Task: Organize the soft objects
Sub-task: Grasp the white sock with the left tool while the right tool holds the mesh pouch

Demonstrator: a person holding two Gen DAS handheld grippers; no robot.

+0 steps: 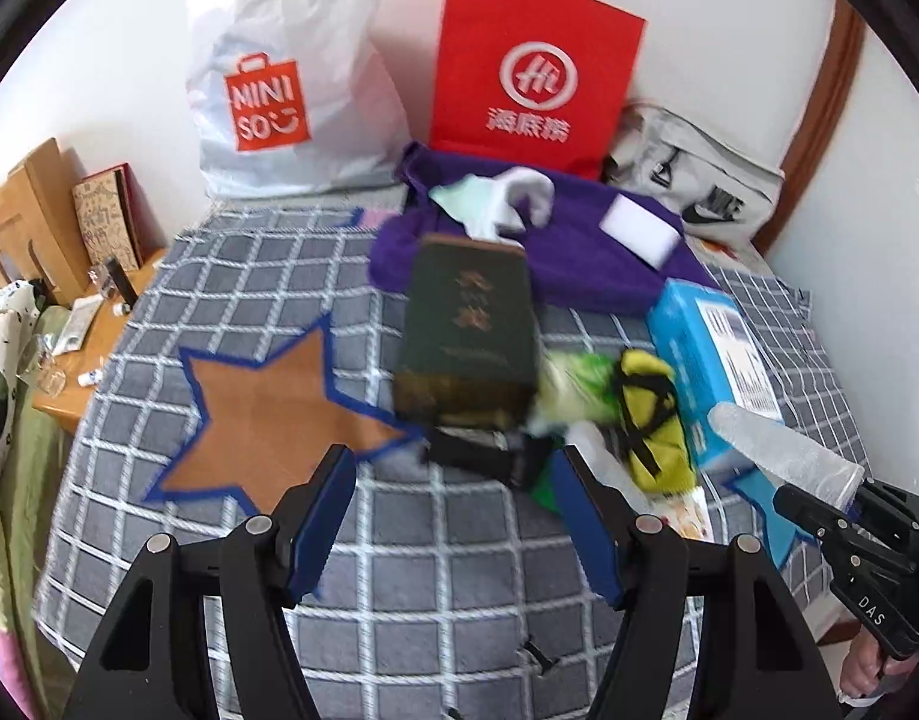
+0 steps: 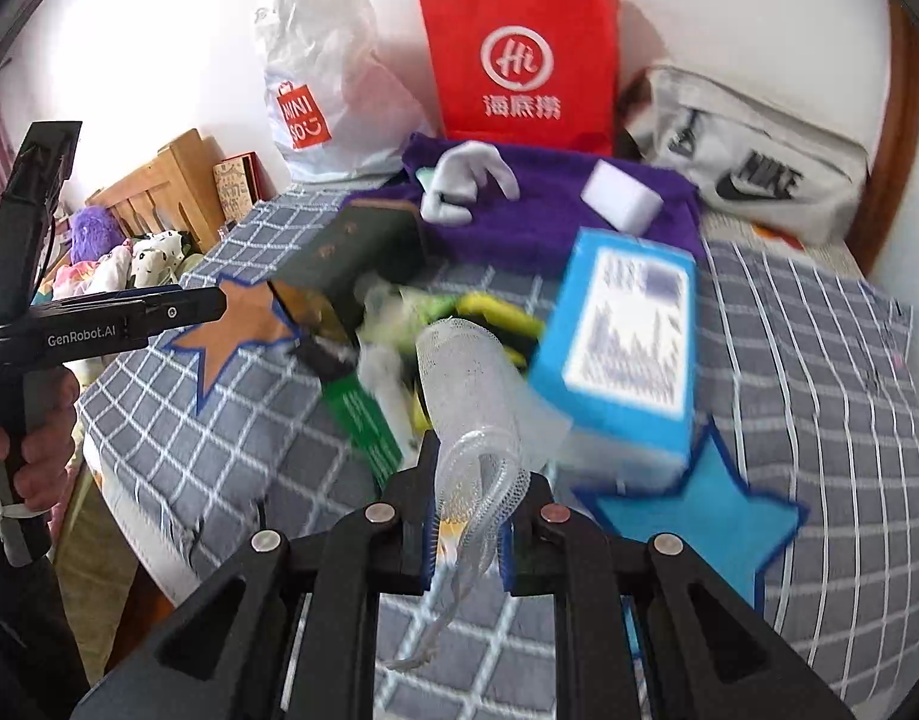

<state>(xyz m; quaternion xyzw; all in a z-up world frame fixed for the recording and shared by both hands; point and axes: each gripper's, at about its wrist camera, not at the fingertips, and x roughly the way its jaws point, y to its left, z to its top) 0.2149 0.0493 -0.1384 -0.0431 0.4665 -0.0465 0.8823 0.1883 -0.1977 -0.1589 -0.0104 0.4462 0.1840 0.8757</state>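
Bed (image 1: pixel 459 600), grey checked cover; two star patches, two bags against wall. Left gripper (image 1: pixel 453 516) jaws wide, empty. Right gripper (image 2: pixel 465 531) jaws clamped on mesh sleeve (image 2: pixel 471 378).

Grey white-checked bedcover (image 1: pixel 447 570); brown star (image 1: pixel 267 414); blue star (image 2: pixel 705 516); purple towel (image 1: pixel 585 252); red bag (image 1: pixel 531 66).

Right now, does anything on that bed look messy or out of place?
Yes. A dark green box, a yellow pouch and a blue box lie jumbled in a heap mid-blanket. A white block sits loose on the purple towel. The right gripper clamps a white mesh sleeve; the left gripper is open.
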